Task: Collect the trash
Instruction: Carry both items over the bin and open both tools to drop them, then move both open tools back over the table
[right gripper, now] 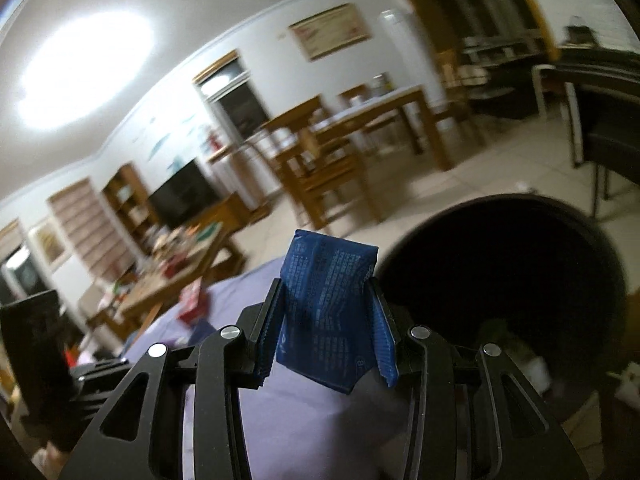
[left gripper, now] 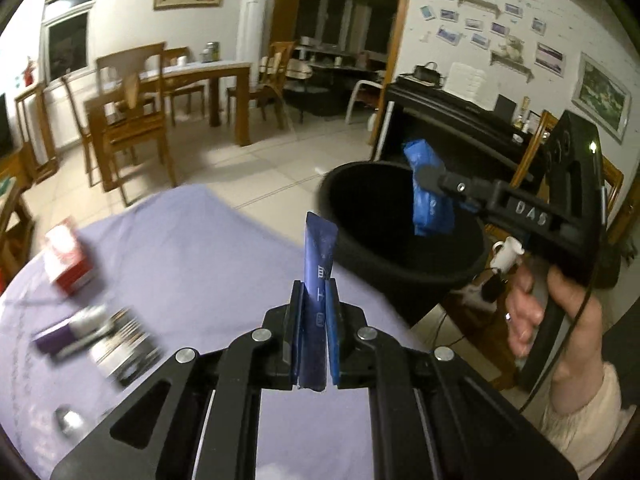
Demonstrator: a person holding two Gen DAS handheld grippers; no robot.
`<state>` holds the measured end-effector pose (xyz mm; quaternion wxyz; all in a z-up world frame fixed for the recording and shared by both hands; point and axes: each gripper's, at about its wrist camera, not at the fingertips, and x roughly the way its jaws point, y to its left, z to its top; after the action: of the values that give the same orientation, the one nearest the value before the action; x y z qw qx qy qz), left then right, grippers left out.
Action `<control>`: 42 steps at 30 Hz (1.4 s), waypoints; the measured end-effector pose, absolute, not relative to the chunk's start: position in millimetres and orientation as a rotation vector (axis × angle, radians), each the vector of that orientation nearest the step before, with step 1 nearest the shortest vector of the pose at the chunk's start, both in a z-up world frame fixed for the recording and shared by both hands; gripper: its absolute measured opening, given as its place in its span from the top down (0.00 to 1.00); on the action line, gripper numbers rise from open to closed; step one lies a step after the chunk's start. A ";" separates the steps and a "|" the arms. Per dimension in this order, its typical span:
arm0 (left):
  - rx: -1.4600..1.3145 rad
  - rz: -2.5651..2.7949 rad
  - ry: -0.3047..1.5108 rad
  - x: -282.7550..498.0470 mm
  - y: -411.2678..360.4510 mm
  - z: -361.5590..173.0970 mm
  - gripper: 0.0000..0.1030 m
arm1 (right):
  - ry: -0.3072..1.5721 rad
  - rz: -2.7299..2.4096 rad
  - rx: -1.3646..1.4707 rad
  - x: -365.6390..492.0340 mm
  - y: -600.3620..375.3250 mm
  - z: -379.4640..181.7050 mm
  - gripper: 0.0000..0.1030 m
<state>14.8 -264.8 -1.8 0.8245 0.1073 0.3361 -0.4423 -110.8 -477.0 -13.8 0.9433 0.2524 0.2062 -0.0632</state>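
Purple-clothed worktop [left gripper: 192,248] beside black bin [left gripper: 400,256]; red box [left gripper: 68,264] left; left claw [left gripper: 314,320] pinching dark-blue sachet [left gripper: 318,264], right claw [right gripper: 326,320] pinching blue packet [right gripper: 324,312].

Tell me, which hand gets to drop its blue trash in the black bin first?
Probably the right. The right gripper already holds its blue packet over the black bin. The left gripper grips a blue wrapper above the purple tablecloth, short of the rim.
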 end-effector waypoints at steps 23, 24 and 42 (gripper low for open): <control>0.230 -1.019 0.758 12.6 -407.2 -32.2 0.89 | 0.429 -0.333 0.632 -141.4 -587.9 -66.5 0.60; 0.231 -1.021 0.760 12.4 -406.4 -32.9 0.89 | 0.433 -0.334 0.632 -140.2 -588.6 -68.8 0.60; 0.238 -0.983 0.715 9.7 -410.0 -22.9 0.18 | 0.442 -0.346 0.657 -129.8 -574.4 -78.6 0.39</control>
<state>9.7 -410.0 -22.9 0.8143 0.1115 0.3352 -0.4605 -129.8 -574.4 -78.6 0.9081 0.3182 0.2143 -0.1676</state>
